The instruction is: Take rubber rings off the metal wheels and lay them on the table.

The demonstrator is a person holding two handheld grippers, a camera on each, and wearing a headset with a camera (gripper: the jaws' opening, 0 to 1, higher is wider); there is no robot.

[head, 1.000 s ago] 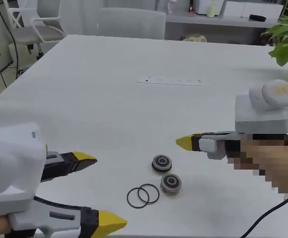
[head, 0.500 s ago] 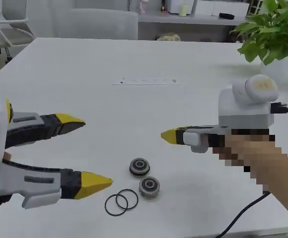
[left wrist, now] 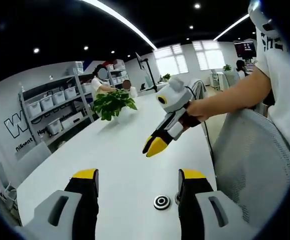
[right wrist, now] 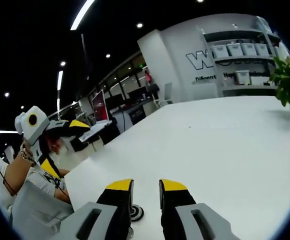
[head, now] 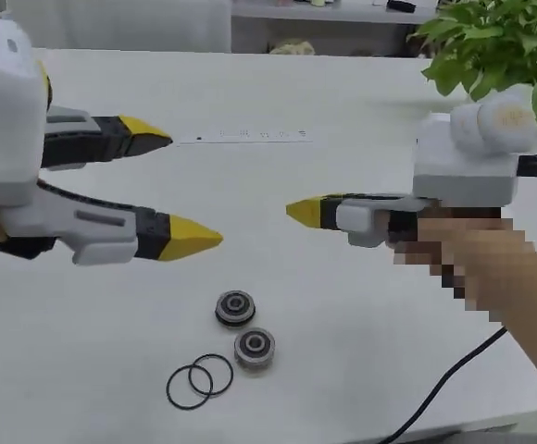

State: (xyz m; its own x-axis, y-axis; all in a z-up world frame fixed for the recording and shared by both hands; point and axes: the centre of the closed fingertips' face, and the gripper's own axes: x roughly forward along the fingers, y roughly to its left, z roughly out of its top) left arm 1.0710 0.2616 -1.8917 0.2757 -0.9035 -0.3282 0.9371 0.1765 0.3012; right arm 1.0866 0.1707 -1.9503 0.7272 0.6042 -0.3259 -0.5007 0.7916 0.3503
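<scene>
- Two black rings (head: 199,380) lie flat and overlapping on the white desk (head: 343,111), nearest its front edge in the head view.
- Two wheels (head: 254,349) sit side by side just right of and behind the rings. The nearer one is just beside the rings; contact cannot be told. Both lie flat, with dark rims and metal hubs.
- A black cable (head: 454,379) runs across the desk's near right corner, below the right arm.
- The left tongs (head: 194,189) hover above the desk, left of the wheels, spread wide and gripping nothing.
- The right tongs (head: 292,211) hover right of the wheels, tip pointing left. The head view has them side-on, with one yellow tip showing.
- The right gripper view shows what the head view hides: a narrow gap between the jaws and nothing between them. One wheel is low beside its left jaw, and the left tongs are far off at left.
- The left gripper view has one wheel low between its own jaws, near the right one, with the right tongs beyond.
- A thin marked strip (head: 245,137) lies mid-desk.
- A plant (head: 491,42) stands at the far right.
- Both gripper views show white bins (left wrist: 50,100) on a wall shelf (left wrist: 45,112); their contents are hidden.
</scene>
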